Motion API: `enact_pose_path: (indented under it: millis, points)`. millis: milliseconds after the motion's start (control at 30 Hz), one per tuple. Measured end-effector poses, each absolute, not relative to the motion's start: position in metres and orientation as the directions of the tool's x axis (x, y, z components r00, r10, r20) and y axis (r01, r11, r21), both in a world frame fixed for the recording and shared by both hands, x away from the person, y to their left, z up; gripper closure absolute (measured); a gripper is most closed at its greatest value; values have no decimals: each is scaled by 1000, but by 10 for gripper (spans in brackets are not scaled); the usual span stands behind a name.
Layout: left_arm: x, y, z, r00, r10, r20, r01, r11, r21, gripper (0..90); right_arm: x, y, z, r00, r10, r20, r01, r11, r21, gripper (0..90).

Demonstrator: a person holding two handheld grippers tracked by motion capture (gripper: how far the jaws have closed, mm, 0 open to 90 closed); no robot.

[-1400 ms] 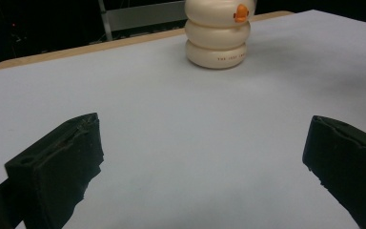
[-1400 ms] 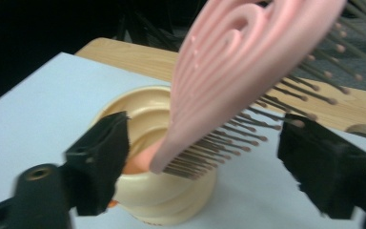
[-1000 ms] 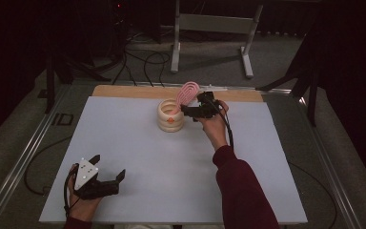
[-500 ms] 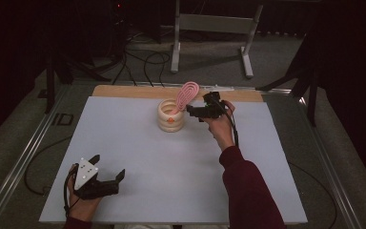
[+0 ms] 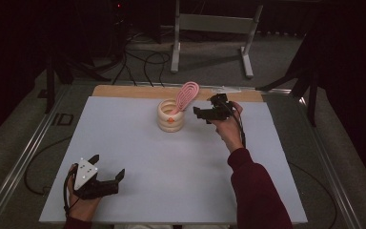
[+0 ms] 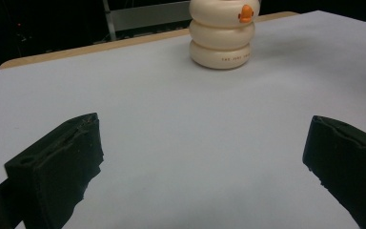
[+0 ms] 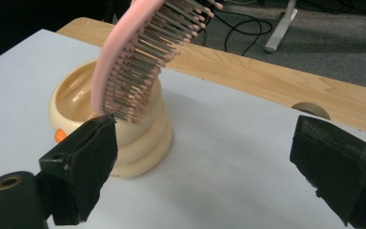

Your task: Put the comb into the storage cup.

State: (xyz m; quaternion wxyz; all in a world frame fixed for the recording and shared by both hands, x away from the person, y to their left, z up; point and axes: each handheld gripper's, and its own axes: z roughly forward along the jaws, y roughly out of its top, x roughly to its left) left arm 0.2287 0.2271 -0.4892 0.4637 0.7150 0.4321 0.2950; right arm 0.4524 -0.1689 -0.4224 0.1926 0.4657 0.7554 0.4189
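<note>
Pink oval plastic hairbrush (image 5: 187,94) is standing handle-down inside the cream, ribbed, ring-stacked ceramic holder (image 5: 170,116), its bristled head leaning out over the rim, so the placing is looking done. Right hand-held gripper (image 5: 201,113) is hovering just beside the holder, jaws spread and gripping nothing. Left hand-held gripper (image 5: 108,174) is resting near the front edge, likewise spread wide. Pale grey surface (image 5: 181,171) is sitting in a dark room, cables lying on the floor behind.

left tongs (image 5: 106,178): agape, low | right tongs (image 5: 200,113): agape, arm outstretched
</note>
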Motion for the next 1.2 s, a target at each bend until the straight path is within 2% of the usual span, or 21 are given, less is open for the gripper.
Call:
enact_pose_path:
  millis: [667,1200]
  points:
    - [228,226,-490,449,893,24,345,-198,917,2,443,-184,-425,-519,851,76,523,246,816,90]
    - [229,225,-491,450,893,23,347,-198,917,2,433,-200,-429,-496,866,60,494,224,840,90]
